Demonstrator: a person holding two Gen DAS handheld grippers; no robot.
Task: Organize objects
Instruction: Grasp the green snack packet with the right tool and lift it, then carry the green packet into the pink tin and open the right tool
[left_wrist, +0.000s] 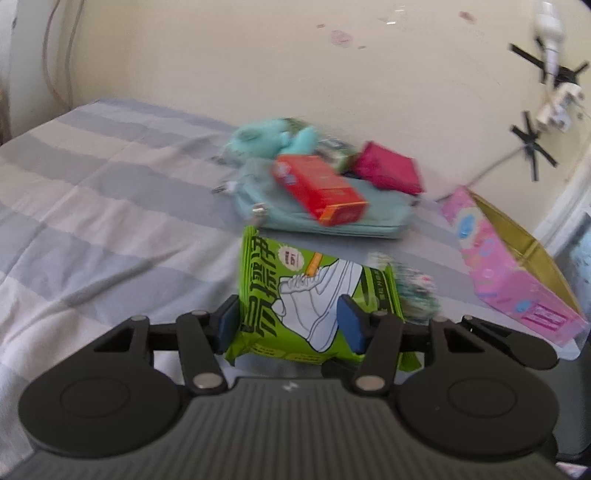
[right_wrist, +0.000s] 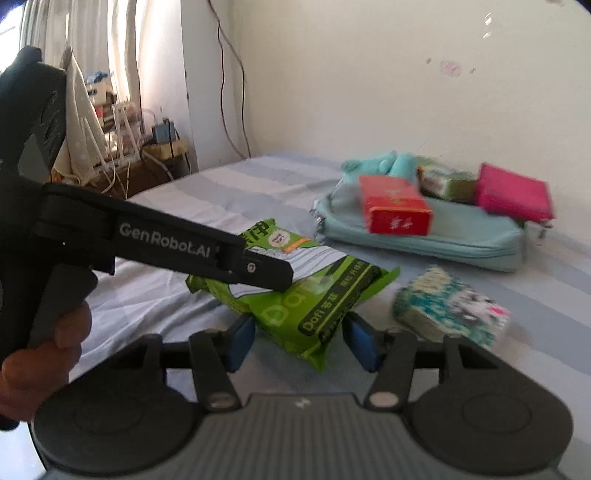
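Note:
A green wipes packet (left_wrist: 295, 295) with a white shoe drawing is lifted just above the striped bed (left_wrist: 92, 192). My left gripper (left_wrist: 290, 325) is shut on it, its blue pads pressing both sides. In the right wrist view the same green packet (right_wrist: 314, 295) hangs tilted. The left gripper (right_wrist: 273, 273), held by a hand, clamps its upper part. My right gripper (right_wrist: 301, 343) is shut on its lower end, a blue pad against each edge.
Behind lies a teal pouch (right_wrist: 443, 236) bearing a red box (right_wrist: 395, 210), a magenta packet (right_wrist: 513, 195), a teal plush (right_wrist: 373, 164) and a small green pack (right_wrist: 443, 181). A teal-white tissue pack (right_wrist: 450, 306) lies at right. An open pink box (left_wrist: 509, 273) sits on the bed's right edge.

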